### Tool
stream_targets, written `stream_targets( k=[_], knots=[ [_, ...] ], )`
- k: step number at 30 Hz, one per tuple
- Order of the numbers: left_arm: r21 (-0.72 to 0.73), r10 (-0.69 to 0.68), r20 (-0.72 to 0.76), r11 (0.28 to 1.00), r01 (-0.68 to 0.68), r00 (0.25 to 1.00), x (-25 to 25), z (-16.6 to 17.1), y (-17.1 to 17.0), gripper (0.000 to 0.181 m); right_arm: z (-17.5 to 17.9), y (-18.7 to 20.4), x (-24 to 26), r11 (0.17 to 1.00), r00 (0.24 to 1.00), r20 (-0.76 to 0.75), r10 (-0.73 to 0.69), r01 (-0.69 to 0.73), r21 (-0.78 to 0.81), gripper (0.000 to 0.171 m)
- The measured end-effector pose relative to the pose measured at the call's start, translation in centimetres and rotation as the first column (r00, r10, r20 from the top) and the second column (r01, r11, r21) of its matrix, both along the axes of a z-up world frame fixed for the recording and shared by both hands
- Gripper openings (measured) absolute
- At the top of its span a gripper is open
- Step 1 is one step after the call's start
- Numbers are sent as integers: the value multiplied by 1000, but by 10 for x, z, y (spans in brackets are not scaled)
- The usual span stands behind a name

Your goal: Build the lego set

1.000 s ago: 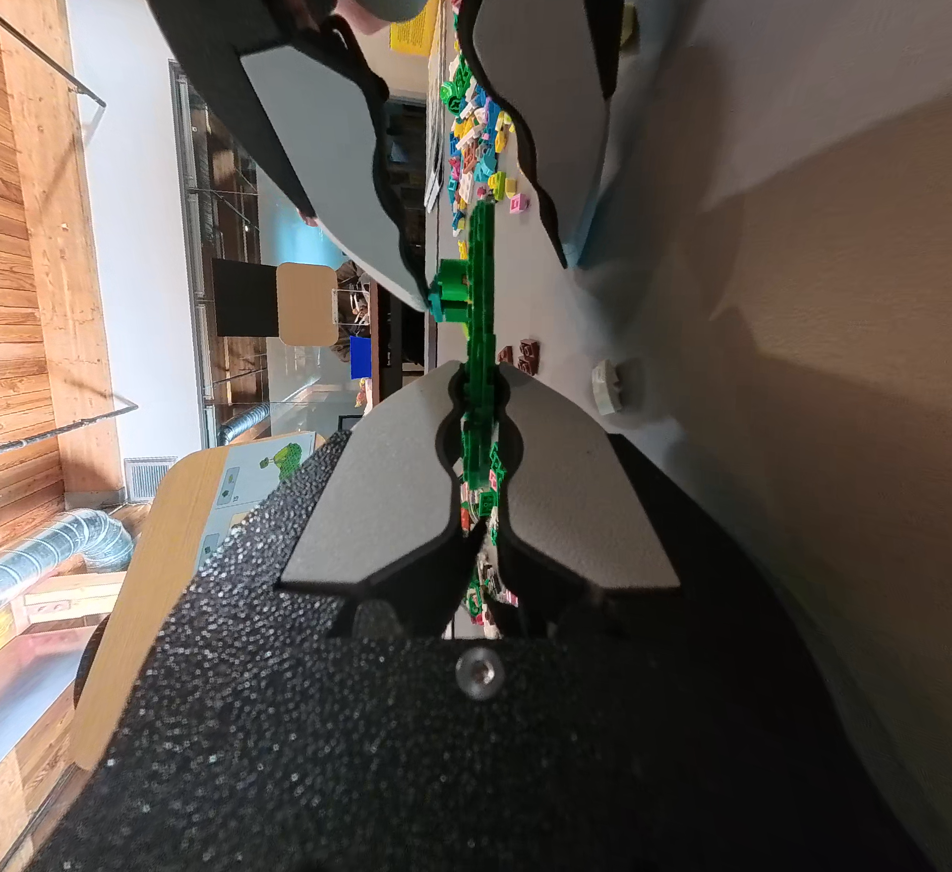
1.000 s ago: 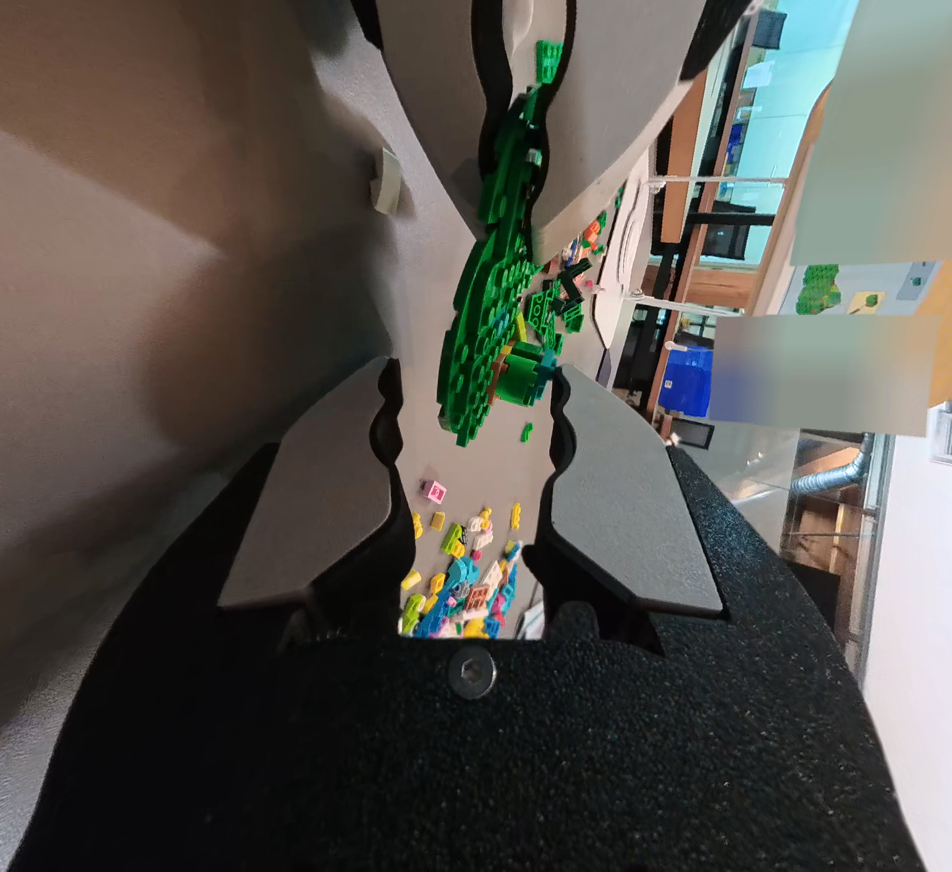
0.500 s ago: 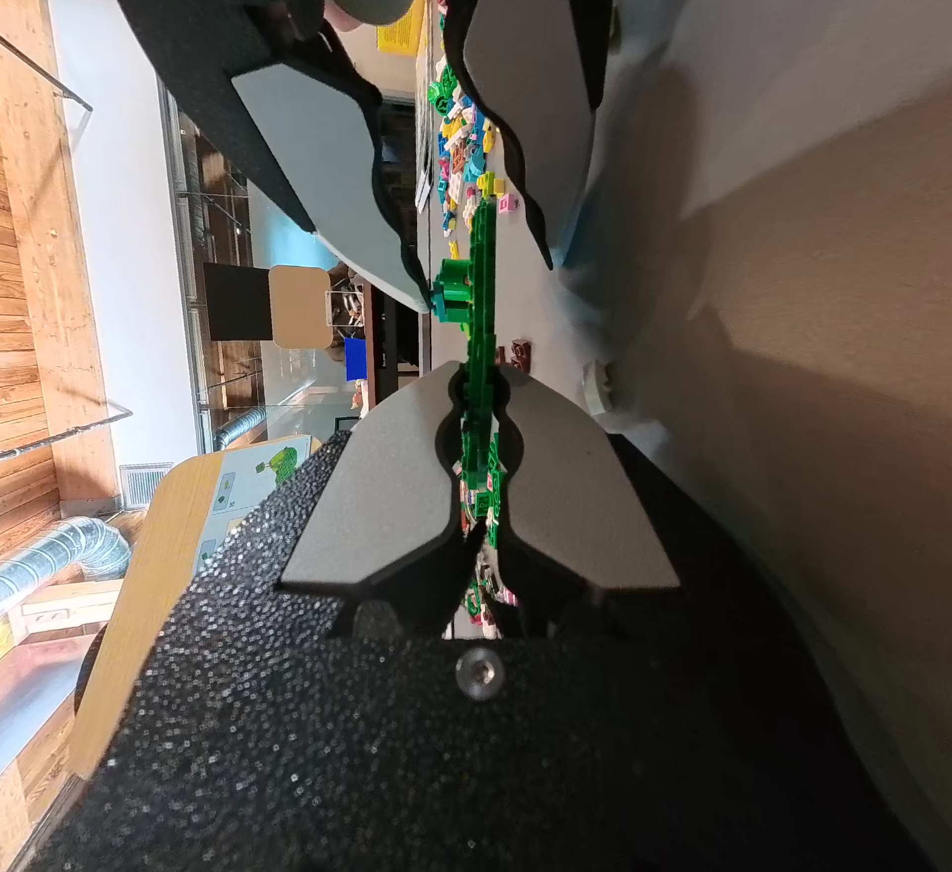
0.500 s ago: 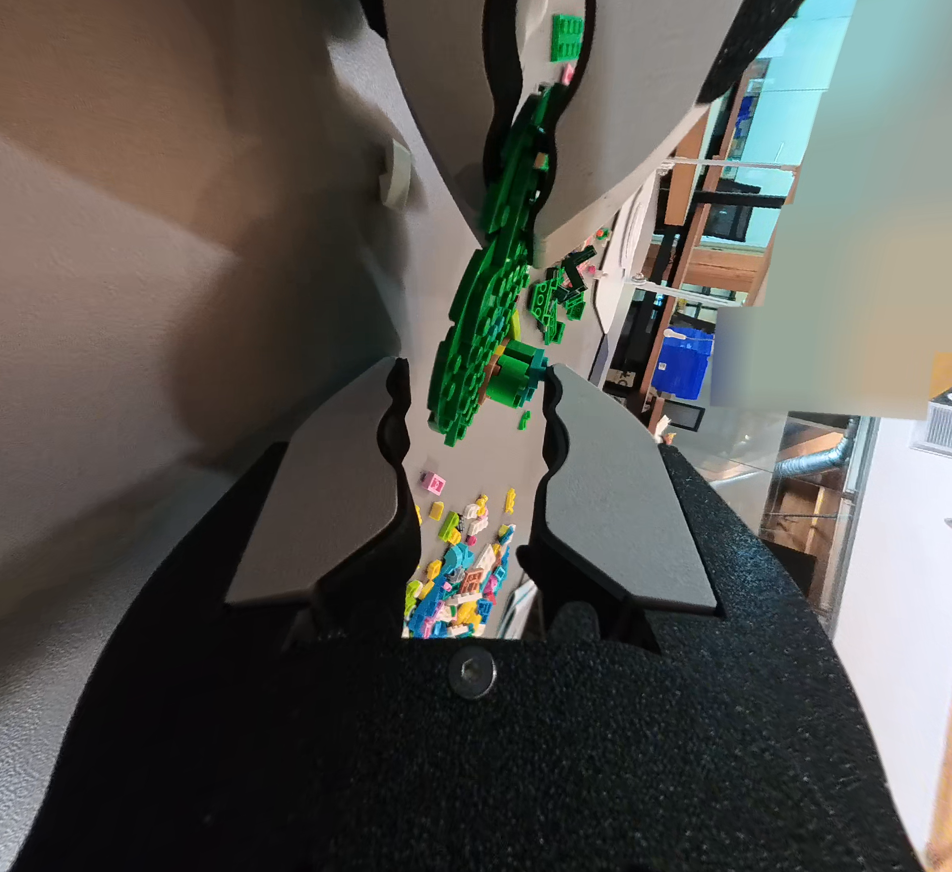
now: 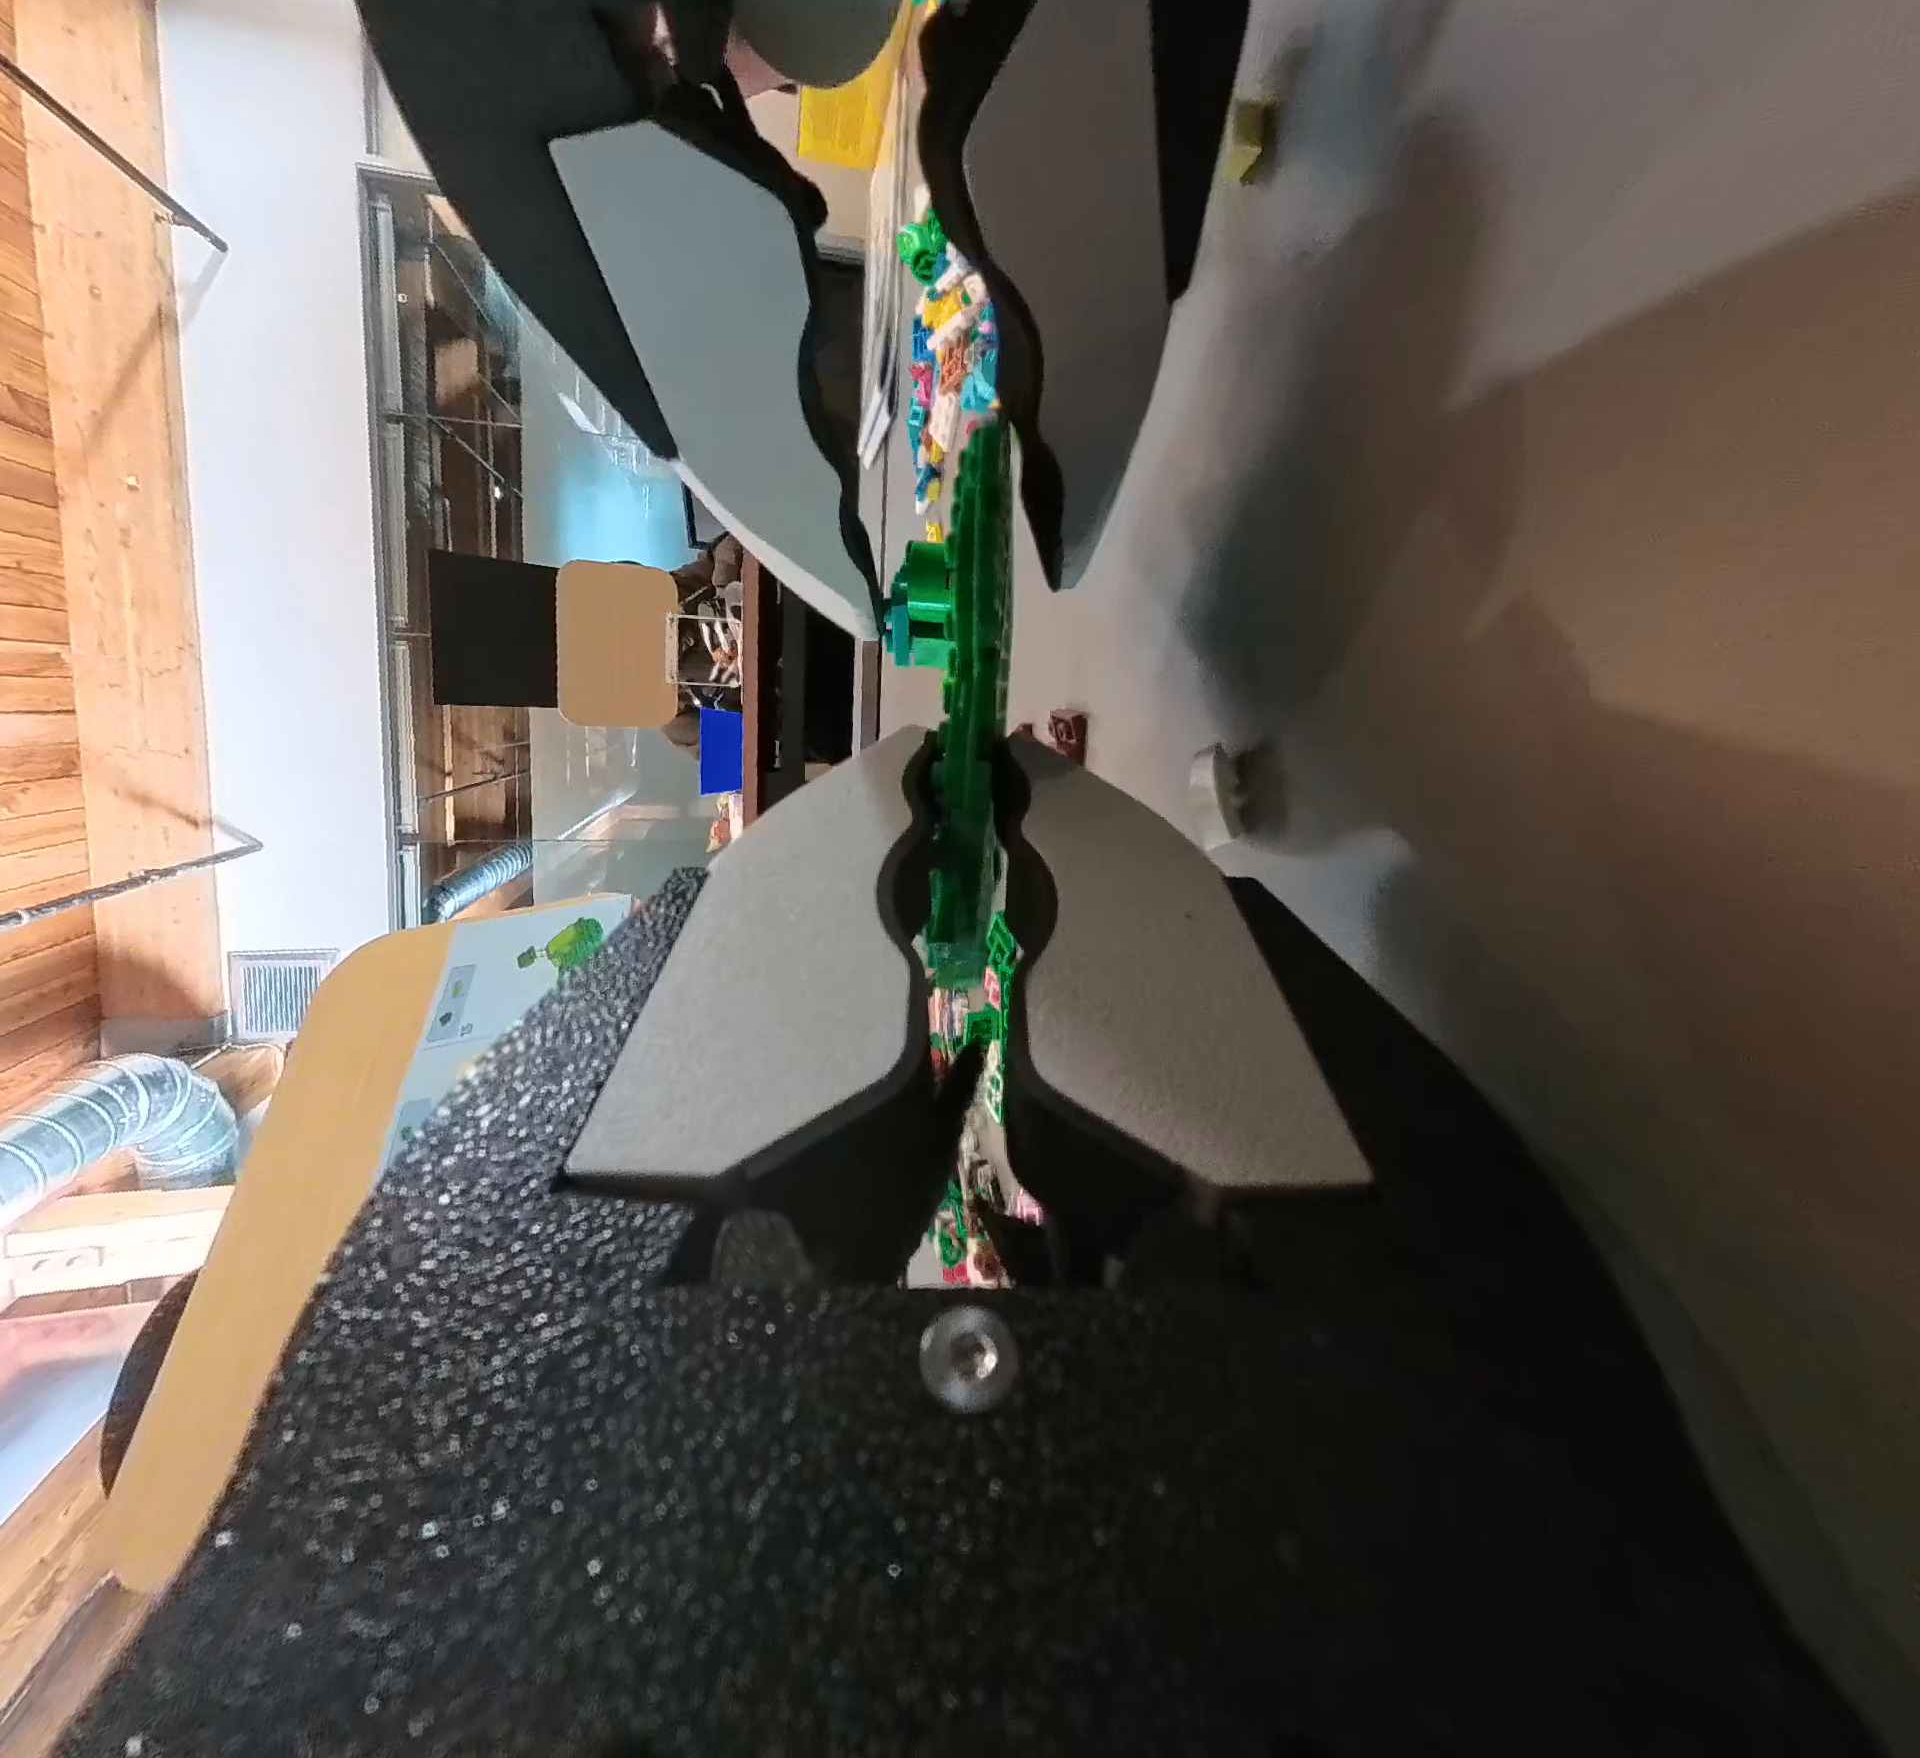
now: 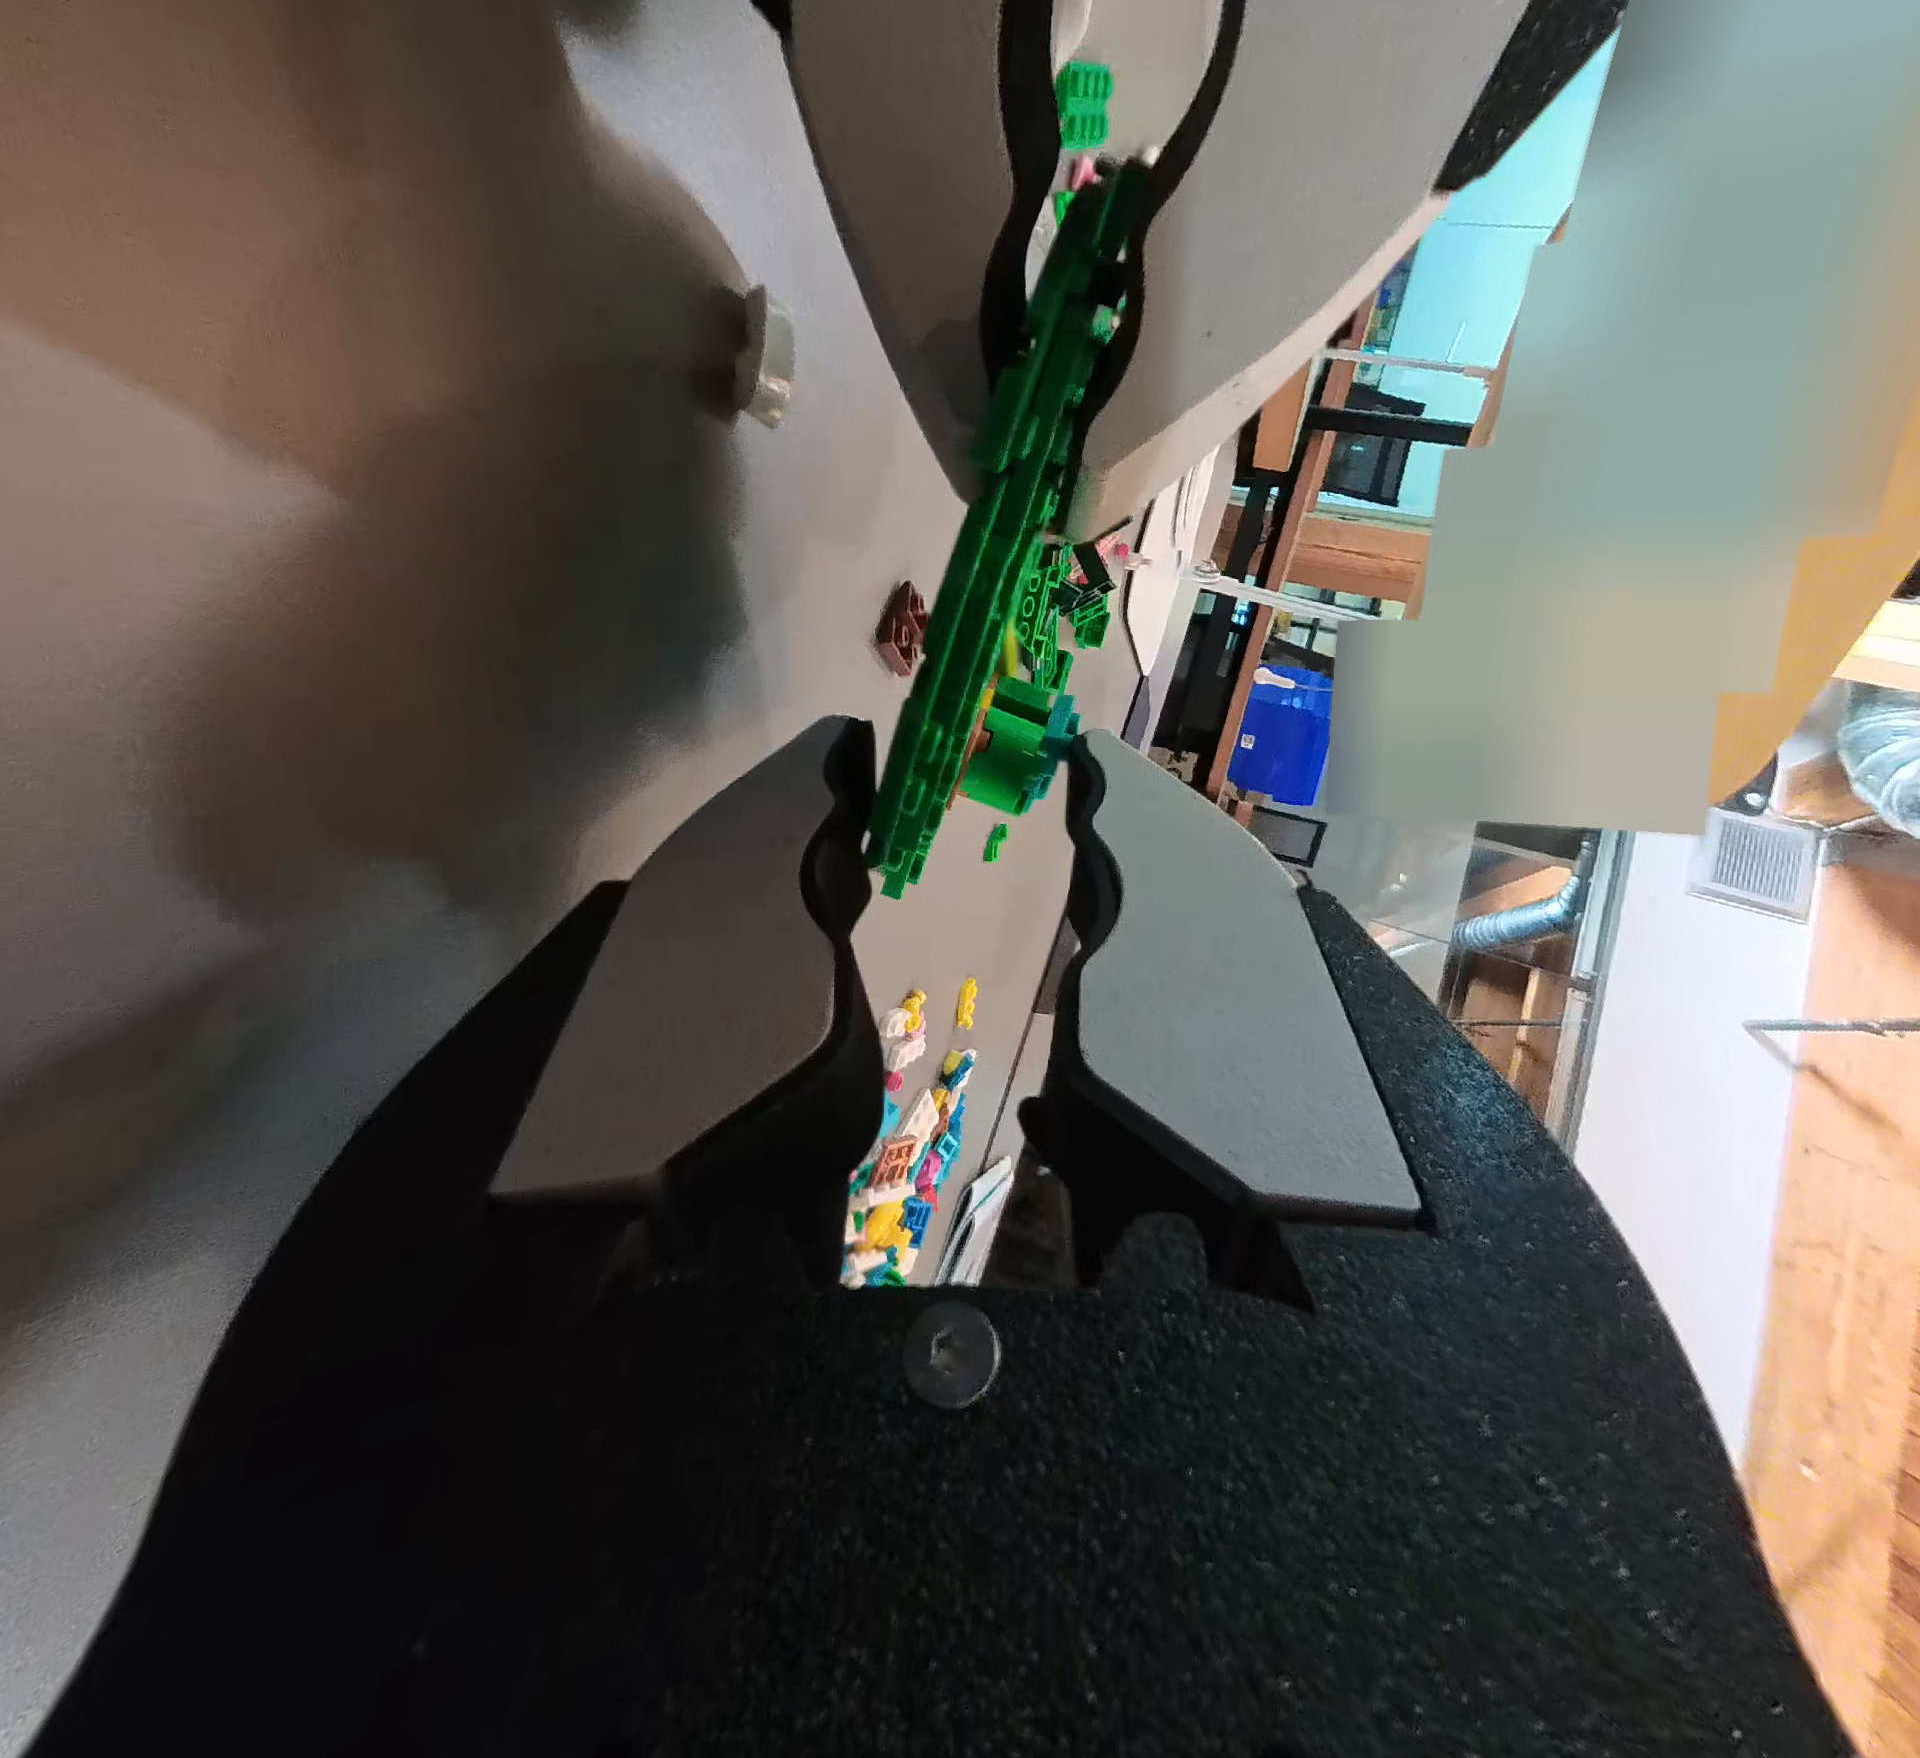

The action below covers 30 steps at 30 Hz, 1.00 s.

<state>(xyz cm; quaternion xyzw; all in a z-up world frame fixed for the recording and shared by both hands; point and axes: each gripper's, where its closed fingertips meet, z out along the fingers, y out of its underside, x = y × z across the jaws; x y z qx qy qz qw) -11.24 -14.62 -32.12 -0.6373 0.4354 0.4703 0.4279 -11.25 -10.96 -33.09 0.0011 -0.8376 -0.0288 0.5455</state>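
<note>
Left wrist view gives me my left gripper [image 5: 968, 752] pinched narrow onto the near edge of the green lego plate [image 5: 977, 669], which I see edge-on, lifted off the grey table [image 5: 1132, 669]. A green round piece [image 5: 923, 605] sits on the plate's left face, and the tip of my right gripper's [image 5: 961, 576] left finger [image 5: 727, 378] touches that piece, while its other finger lies just beside the plate's opposite face. A brown brick [image 5: 1068, 729] and a whitish piece [image 5: 1216, 789] lie on the table further right. In the right wrist view my right gripper [image 6: 966, 752] is spread moderately wide, straddling the plate [image 6: 977, 586] and its stacked green piece [image 6: 1013, 752]; loose coloured bricks [image 6: 914, 1137] lie below between the fingers.
</note>
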Motion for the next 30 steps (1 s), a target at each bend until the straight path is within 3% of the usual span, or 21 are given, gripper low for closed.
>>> stream_targets(
  k=[5, 16, 20, 25, 30],
  knots=[
    [9, -15, 51, 1000, 15, 999, 3, 3, 0, 9, 6, 1, 3, 1000, 1000, 12, 2, -2, -22, 28],
    [-24, -14, -1, 1000, 14, 1000, 3, -5, 2, 8, -4, 2, 3, 1000, 996, 89, 0, -2, 21, 40],
    [-9, -18, 37, 1000, 18, 999, 2, -2, 2, 8, -4, 4, 2, 1000, 995, 101, -10, 11, -11, 57],
    [16, -39, 87, 999, 38, 995, 4, 3, 1, 8, 3, 6, 7, 988, 996, 81, 28, -15, -153, 83],
    [65, -142, 171, 989, 133, 975, 16, 13, -4, 8, 9, -14, 16, 920, 971, 93, 219, -174, -350, 86]
  ],
)
